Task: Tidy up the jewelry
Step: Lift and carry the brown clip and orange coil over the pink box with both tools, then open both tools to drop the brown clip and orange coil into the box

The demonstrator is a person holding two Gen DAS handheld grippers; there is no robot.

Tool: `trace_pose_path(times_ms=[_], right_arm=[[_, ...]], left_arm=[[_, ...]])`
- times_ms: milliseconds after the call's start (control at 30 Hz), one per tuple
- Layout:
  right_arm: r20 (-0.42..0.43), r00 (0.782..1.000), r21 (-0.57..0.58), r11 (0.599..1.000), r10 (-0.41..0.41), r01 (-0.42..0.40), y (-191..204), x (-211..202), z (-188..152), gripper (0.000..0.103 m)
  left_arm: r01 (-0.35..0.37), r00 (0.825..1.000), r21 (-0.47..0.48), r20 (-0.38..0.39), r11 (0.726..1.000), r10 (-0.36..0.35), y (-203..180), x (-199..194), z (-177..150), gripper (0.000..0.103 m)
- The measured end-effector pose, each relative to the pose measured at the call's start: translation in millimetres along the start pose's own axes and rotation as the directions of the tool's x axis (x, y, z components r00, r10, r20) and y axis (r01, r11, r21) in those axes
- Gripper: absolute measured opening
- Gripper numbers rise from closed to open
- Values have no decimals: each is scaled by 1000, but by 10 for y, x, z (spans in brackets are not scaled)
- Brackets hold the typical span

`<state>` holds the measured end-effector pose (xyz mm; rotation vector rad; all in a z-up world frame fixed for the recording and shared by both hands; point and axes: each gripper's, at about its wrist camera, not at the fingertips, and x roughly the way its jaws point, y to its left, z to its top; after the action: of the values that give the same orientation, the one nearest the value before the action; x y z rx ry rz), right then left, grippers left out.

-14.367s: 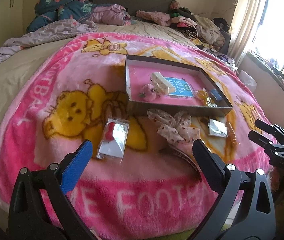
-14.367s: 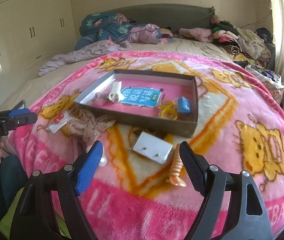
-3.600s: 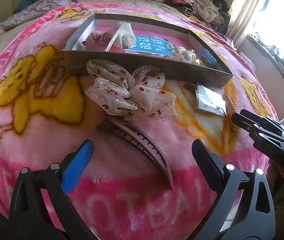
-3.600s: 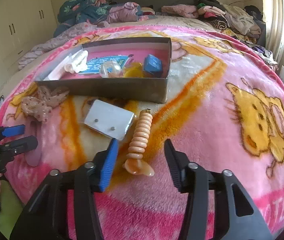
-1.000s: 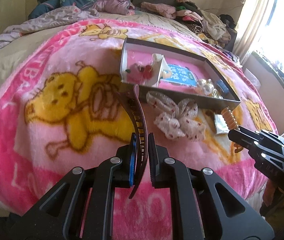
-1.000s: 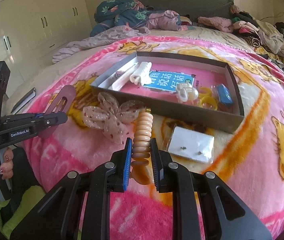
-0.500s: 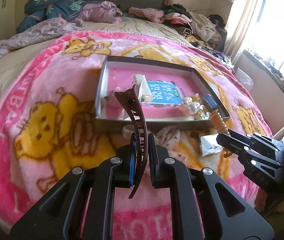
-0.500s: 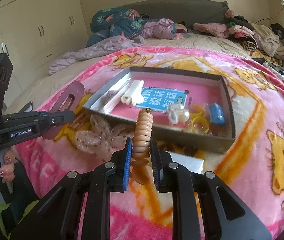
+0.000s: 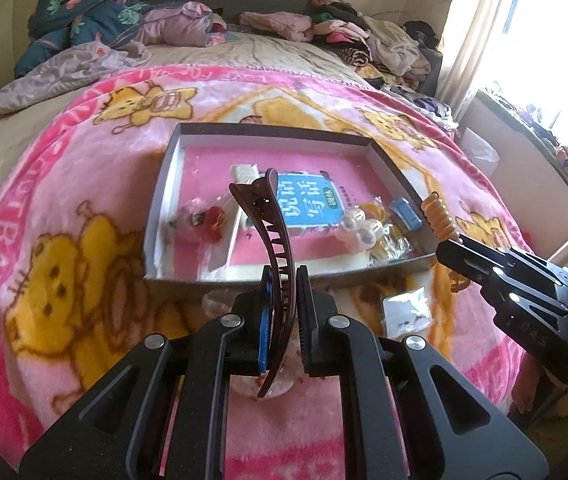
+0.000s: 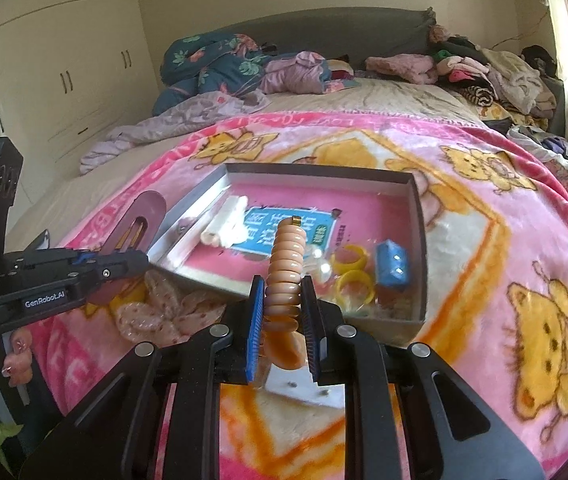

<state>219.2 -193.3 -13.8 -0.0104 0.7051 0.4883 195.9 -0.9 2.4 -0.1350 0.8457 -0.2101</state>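
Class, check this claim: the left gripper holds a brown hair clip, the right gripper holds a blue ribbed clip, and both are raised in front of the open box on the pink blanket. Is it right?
One detail is wrong: the ribbed clip clamped in the right gripper is peach-orange, not blue, as the right wrist view shows. The left gripper does hold the brown hair clip, both raised before the box on the pink blanket.

Each camera sits just behind its own tongs, looking steeply down and forward across the bed. The left view faces the shallow box (image 9: pixel 164 184) from its near-left side, close in; the right view looks from the near-right, perhaps slightly farther. Both share the box, the pink blanket (image 9: pixel 64 208) and the headboard (image 10: pixel 364 32).
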Motion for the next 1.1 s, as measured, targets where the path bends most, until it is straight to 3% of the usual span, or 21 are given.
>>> trace_pose_path(times_ms=[533, 1100], right_arm=[[2, 1000, 18, 999, -27, 27, -230, 151, 150, 18], [-97, 994, 24, 998, -56, 58, -423, 800, 196, 18]], left_arm=[[25, 1000, 23, -4, 999, -25, -157, 258, 269, 6], [41, 997, 36, -74, 999, -38, -147, 756, 271, 7]])
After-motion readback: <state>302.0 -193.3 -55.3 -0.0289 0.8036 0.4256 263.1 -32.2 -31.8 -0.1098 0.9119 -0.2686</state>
